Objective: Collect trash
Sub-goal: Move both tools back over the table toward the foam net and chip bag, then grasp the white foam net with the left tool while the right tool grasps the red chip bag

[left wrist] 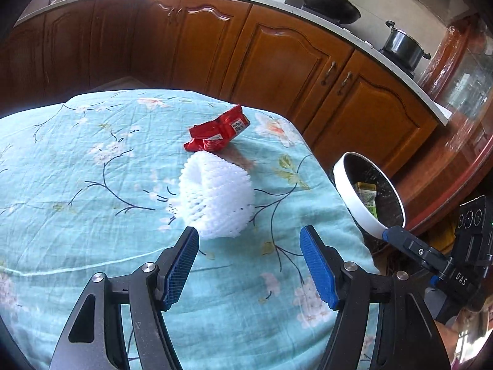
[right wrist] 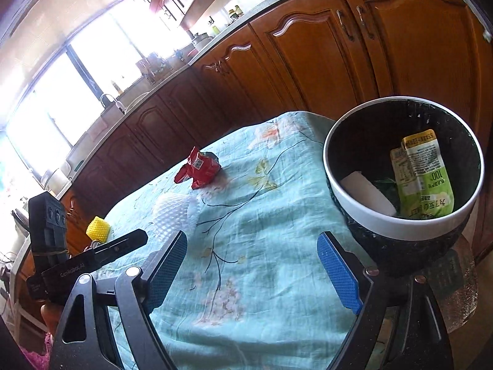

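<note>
A white foam fruit net (left wrist: pixel 215 197) lies on the light blue floral tablecloth (left wrist: pixel 92 169), just ahead of my left gripper (left wrist: pixel 249 237). That gripper is open with nothing between its blue pads. Behind the net rests a crumpled red wrapper (left wrist: pixel 217 132). In the right wrist view the red wrapper (right wrist: pixel 200 169) and the pale foam net (right wrist: pixel 175 206) lie to the far left of my right gripper (right wrist: pixel 252 240), which is open and empty over the cloth. At the table's right edge stands a bin (right wrist: pixel 385 225) with a white rim, holding a green pouch (right wrist: pixel 425 178) and a white piece (right wrist: pixel 366 194).
A yellow foam net (right wrist: pixel 98 229) sits at the table's far left edge, behind the left gripper's housing (right wrist: pixel 52 225). Wooden kitchen cabinets (left wrist: pixel 277 61) run behind the table, with a wok (left wrist: pixel 332 3) and a pot (left wrist: pixel 400 46) on the counter. The bin (left wrist: pixel 357 200) stands off the table's right corner.
</note>
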`<state>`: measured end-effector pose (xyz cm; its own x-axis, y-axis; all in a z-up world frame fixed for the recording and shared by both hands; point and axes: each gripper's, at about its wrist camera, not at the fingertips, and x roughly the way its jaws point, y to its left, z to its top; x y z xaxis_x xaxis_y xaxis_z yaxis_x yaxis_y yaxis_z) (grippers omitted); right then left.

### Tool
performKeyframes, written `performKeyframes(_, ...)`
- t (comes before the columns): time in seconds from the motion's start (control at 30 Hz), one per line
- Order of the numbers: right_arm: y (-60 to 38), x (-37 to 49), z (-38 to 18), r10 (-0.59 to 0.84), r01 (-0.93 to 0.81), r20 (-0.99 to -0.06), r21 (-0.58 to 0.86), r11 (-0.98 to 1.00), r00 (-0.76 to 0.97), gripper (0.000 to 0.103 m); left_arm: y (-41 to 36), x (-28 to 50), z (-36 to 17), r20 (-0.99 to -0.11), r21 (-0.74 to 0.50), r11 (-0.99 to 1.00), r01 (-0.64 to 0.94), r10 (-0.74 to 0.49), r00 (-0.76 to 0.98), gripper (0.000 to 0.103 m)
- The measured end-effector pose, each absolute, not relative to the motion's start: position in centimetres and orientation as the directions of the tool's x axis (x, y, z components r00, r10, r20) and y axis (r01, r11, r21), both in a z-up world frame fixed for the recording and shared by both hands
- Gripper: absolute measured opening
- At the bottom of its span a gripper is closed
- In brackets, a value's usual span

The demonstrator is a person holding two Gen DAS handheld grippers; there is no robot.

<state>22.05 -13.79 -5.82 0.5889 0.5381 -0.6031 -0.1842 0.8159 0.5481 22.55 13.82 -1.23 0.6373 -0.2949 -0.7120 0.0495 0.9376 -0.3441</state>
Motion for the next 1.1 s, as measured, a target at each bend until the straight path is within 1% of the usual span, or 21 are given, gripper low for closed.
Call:
performKeyframes(0.23, -11.6, 24.3, -6.2, 0.560, -0.210, -0.611, 0.550, 0.809, 0.559, 0.088, 14.3, 24.9, -2.3, -0.729, -0.321, 0.947, 0.018, -0.259, 0.634, 0.068)
performKeyframes(0.37, -10.3, 26.1, -6.7, 0.577, -0.218, -0.614, 0.560, 0.799, 0.539, 0.088, 14.2, 26.7, -3.4, -0.734, -0.306, 0.952, 0.022, -0.251, 0.631, 0.065)
performKeyframes(0.43, -9.7, 27.2, -7.2, 0.583, -0.223, -0.616, 0.563, 0.796, 0.530, 0.088, 13.9, 27.4, -4.2, -0.741, -0.296, 0.955, 0.028, -0.249, 0.623, 0.057)
performKeyframes(0.5, -9.1, 28.2, -7.7, 0.588, -0.220, -0.623, 0.567, 0.794, 0.516, 0.088, 13.7, 28.1, -5.0, -0.754, -0.301, 0.953, 0.044, -0.266, 0.601, 0.033)
performKeyframes(0.57, -8.5, 29.1, -8.1, 0.596, -0.222, -0.625, 0.573, 0.789, 0.503, 0.088, 13.7, 28.2, -5.3, -0.752, -0.304, 0.950, 0.062, -0.280, 0.597, 0.018)
performKeyframes(0.67, -7.0, 30.5, -8.4, 0.610, -0.235, -0.623, 0.579, 0.781, 0.490, 0.088, 14.3, 27.9, -5.0, -0.741, -0.298, 0.952, 0.066, -0.274, 0.613, 0.012)
performKeyframes(0.9, -2.9, 33.7, -8.5, 0.636, -0.281, -0.606, 0.581, 0.764, 0.477, 0.087, 18.1, 26.5, -3.7, -0.703, -0.332, 0.943, -0.008, -0.242, 0.669, 0.011)
performKeyframes(1.1, -0.9, 36.9, -8.8, 0.685, -0.244, -0.564, 0.661, 0.709, 0.462, 0.088, 20.2, 26.3, -3.4, -0.698, -0.340, 0.939, -0.052, -0.215, 0.683, 0.011)
